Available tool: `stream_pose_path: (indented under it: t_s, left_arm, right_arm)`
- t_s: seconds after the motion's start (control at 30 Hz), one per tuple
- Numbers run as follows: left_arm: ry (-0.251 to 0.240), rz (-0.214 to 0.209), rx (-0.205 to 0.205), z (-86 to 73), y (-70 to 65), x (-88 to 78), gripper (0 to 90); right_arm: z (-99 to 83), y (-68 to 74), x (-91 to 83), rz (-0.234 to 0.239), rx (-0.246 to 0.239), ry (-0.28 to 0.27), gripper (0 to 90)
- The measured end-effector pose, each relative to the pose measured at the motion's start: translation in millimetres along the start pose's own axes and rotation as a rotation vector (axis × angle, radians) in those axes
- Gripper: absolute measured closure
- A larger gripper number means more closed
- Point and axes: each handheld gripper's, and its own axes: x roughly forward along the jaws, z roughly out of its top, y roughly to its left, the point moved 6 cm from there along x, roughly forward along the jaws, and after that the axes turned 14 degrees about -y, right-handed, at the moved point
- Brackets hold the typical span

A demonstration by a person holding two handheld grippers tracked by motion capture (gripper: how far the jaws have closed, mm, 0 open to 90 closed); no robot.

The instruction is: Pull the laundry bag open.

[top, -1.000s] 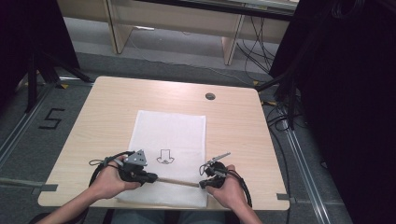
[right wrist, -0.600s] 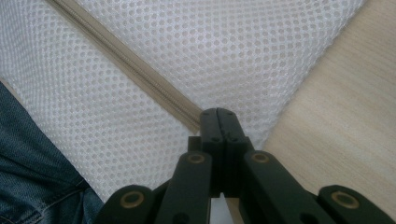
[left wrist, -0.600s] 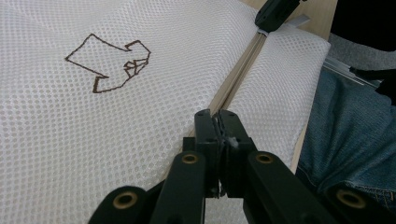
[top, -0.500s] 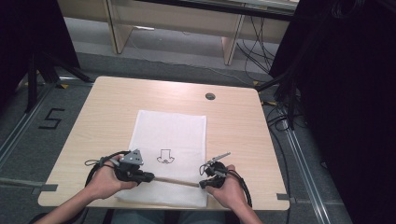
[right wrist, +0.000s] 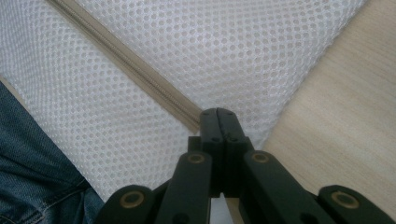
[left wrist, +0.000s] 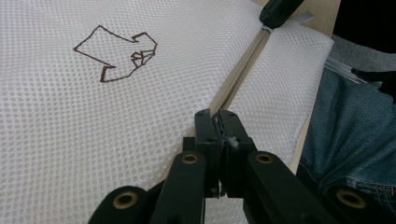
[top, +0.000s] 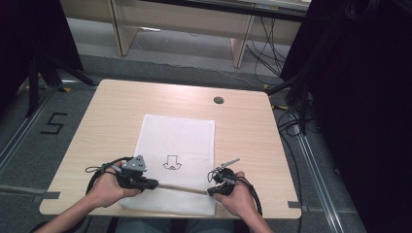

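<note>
The mesh bag (top: 177,145) lies flat at the middle of the near half of the table (top: 252,131) — white, perforated all over, rectangular, its near edge reaching the table's near edge. A small brown outline drawing (top: 171,162) sits on its upper face. A beige zipper (top: 182,187) runs left to right across its near part. The left gripper (top: 145,183) has its jaws pressed together on the zipper's left end — a small pale piece pinched between them. The right gripper (top: 214,190), jaws pressed together, pinches the zipper's right end, near the bag's right edge.
</note>
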Motion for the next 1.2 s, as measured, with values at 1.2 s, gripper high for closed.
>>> stream_pose_path:
  t_s: [1.2]
  left_arm:
    - [0.006,0.020,-0.011,-5.8,6.2,-9.6,87.4]
  right_arm:
    - [0.0,-0.5,0.2,-0.003,-0.009,0.000,90.0]
